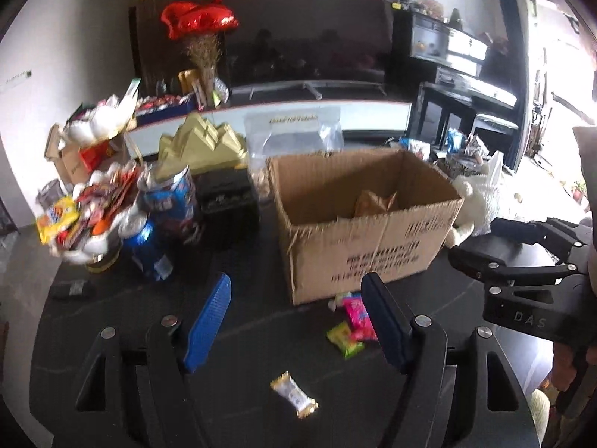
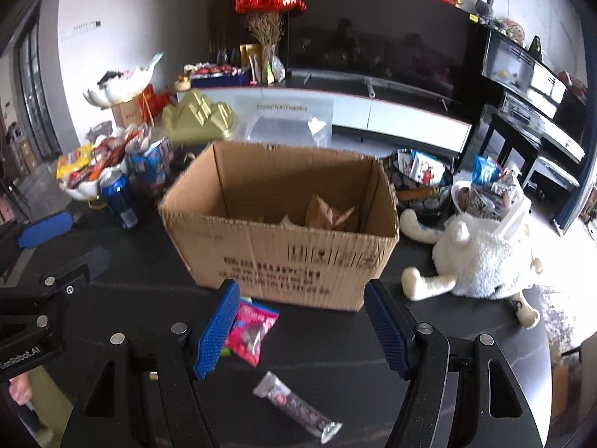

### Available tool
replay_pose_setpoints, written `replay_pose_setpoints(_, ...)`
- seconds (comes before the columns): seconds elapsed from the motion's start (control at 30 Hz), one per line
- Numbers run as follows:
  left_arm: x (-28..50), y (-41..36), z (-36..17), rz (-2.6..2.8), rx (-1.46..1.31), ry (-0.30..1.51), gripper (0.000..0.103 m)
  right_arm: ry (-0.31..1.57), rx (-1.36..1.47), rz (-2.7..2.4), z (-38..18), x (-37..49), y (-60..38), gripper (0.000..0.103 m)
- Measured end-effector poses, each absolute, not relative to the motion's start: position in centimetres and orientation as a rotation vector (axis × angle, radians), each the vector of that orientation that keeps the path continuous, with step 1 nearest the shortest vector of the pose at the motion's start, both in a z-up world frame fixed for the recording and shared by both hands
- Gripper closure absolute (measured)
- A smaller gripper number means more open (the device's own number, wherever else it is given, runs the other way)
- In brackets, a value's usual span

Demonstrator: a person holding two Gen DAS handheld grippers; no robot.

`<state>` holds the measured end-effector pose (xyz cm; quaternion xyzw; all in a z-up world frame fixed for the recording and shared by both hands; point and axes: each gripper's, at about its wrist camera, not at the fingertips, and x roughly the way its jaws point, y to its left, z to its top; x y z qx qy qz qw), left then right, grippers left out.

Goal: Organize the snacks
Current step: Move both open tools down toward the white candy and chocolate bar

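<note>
An open cardboard box [image 1: 367, 216] stands on the dark table; it also shows in the right wrist view [image 2: 283, 224], with brown paper inside. My left gripper [image 1: 298, 321] is open and empty in front of the box. Below it lies a gold-and-white wrapped snack [image 1: 294, 394]. A pink packet [image 1: 358, 317] and a green packet [image 1: 345, 338] lie by its right finger. My right gripper [image 2: 302, 324] is open and empty. The pink packet [image 2: 252, 330] lies beside its left finger. A dark, silver-ended snack bar [image 2: 298, 407] lies below it.
A bowl piled with snacks [image 1: 86, 212] and blue cans [image 1: 145, 242] stand at the left. A white plush toy [image 2: 481, 257] and more snack bowls [image 2: 425, 179] are at the right. A clear bag [image 1: 293, 138] and a gold ornament [image 1: 203, 145] stand behind the box.
</note>
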<state>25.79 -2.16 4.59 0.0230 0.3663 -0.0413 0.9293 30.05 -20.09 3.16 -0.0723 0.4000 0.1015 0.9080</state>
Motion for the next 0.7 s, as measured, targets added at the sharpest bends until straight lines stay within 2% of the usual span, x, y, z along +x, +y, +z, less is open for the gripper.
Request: replay_pose_setpoints(0.7, 23.7, 0.1, -5.5, 0.015, -0.021, 1.000, 0.032, 1.167, -0.371, 0.233, -6.4, 28.5, -17.3, 0.034)
